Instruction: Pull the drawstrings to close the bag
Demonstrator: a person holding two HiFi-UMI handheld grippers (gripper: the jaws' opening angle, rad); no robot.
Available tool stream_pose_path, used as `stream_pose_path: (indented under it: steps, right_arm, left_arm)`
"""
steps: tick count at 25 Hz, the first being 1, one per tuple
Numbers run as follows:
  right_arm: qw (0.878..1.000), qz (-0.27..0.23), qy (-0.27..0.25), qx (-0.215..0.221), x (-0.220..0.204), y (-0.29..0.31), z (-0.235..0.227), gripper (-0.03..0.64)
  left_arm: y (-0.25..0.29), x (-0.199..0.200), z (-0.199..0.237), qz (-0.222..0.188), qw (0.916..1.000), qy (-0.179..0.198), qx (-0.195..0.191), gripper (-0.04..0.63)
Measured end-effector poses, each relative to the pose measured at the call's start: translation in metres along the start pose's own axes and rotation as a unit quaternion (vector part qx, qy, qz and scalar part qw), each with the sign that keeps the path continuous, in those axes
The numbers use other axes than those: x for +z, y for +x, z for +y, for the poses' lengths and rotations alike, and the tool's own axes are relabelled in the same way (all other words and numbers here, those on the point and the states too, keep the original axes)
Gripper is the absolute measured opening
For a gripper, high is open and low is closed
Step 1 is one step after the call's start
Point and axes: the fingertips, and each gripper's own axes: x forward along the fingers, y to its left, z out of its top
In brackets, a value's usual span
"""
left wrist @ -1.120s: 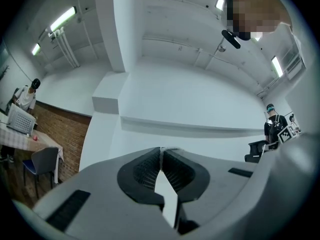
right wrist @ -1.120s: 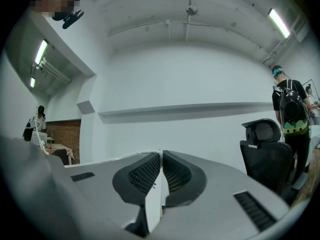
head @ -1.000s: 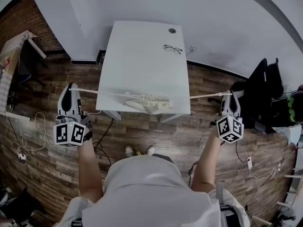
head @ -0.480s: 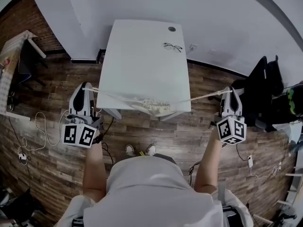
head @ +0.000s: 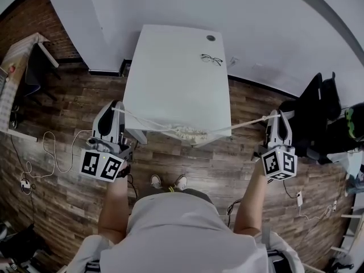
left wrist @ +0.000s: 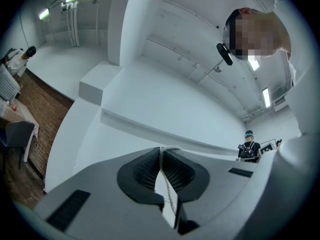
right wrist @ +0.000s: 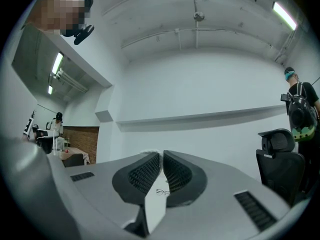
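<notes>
Since the earlier frame the left gripper [head: 116,106] has come in from the far left toward the near left corner of the table [head: 170,67]. The bag has shifted slightly right along the near edge. The right gripper [head: 277,114] has changed place only a little.

Hidden or unclear:
- The person's torso and forearms cover the floor in the nearest part of the head view.
- The bag [head: 187,132] shows only as a small pale bunched strip. Its mouth and fabric are too small to make out.
- In the right gripper view only a faint pale trace shows at the tips, so the cord there is hard to confirm.

Condition of the task's things:
- The bag lies gathered on the near edge of the table, between the two grippers.
- The left drawstring [head: 145,119] runs from the bag to the left gripper, sloping down toward the bag.
- The right drawstring [head: 247,123] runs nearly straight from the bag to the right gripper.
- The left gripper's [left wrist: 161,150] jaws are clenched on the left drawstring [left wrist: 170,196], which passes between the ribbed pads.
- The right gripper's [right wrist: 161,154] jaws are pressed almost together, and the head view shows the right drawstring ending at their tips.

Glasses [head: 211,59] lie on the far right part of the table, well apart from the bag.
</notes>
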Motion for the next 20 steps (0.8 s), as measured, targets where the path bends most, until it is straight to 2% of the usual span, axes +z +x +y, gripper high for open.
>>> stream_pose_path:
  steps: [11, 20]
  right_arm:
    - [1.0, -0.003, -0.011, 0.0, 0.002, -0.007, 0.025, 0.043]
    - [0.999, -0.022, -0.023, 0.003, 0.015, -0.002, 0.045, 0.043]
  left_arm:
    - [-0.016, 0.019, 0.003, -0.009, 0.9999, 0.005, -0.012, 0.02]
    - [-0.024, 0.034, 0.019, -0.024, 0.9997, 0.006, -0.008, 0.02]
